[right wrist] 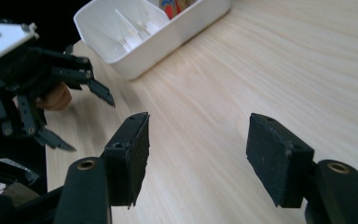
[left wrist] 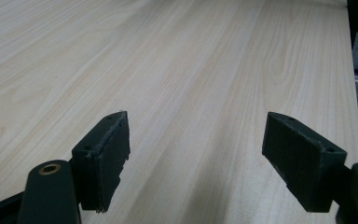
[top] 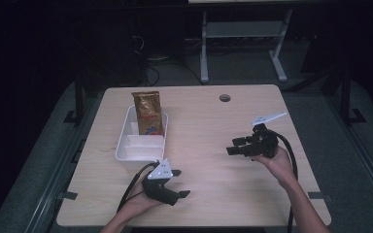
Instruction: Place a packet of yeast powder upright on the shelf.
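Two grippers, left gripper [top: 177, 183] and right gripper [top: 234, 146], hover wide-jawed and empty beside one white tray [top: 124, 147] holding one brown packet [top: 148, 114].

Pale wood-grain table [top: 209, 145], smooth, faint satin sheen. Glossy white plastic bin [top: 126, 145], left of centre. Shiny gold-brown foil pouch [top: 148, 112] standing in it. Matt black, slightly rough jaw pads [right wrist: 279, 158] on right gripper [right wrist: 198, 158]; brass-look eyelets behind.
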`<state>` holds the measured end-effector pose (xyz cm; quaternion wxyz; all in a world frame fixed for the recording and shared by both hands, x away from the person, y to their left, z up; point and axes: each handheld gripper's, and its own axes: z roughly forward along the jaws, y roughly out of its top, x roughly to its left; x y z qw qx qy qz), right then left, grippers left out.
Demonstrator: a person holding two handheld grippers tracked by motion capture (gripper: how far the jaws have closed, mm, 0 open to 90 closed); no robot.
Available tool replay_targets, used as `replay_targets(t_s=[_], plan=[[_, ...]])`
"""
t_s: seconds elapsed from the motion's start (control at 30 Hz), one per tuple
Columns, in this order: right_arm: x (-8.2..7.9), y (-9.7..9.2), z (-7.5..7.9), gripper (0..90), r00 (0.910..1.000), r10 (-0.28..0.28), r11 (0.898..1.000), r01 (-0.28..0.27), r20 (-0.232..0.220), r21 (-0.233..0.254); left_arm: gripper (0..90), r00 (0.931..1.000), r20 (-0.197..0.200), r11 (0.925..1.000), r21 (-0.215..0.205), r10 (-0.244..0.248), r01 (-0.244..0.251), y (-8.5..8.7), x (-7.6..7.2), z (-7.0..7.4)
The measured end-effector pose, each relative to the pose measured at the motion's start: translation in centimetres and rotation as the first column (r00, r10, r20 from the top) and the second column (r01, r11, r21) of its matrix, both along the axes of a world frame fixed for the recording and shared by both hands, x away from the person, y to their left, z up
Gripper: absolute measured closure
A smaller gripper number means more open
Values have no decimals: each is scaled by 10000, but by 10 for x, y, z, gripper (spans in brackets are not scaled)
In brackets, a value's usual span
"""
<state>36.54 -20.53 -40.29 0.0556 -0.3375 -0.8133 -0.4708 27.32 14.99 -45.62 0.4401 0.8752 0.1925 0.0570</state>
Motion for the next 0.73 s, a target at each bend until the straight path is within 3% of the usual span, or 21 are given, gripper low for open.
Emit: replay_targets(t_s=[0.47,0.73], plan=[[-46,-18,-23,365,9998,126,9999,-127,-185,-55,226,10000,-28,10000,47,5,-5,-2,0,-1],[-72,-18,-36,348,9996,10,9996,-2,279,-292,217,10000,43,10000,53,-38,38,-1,-1,-1]])
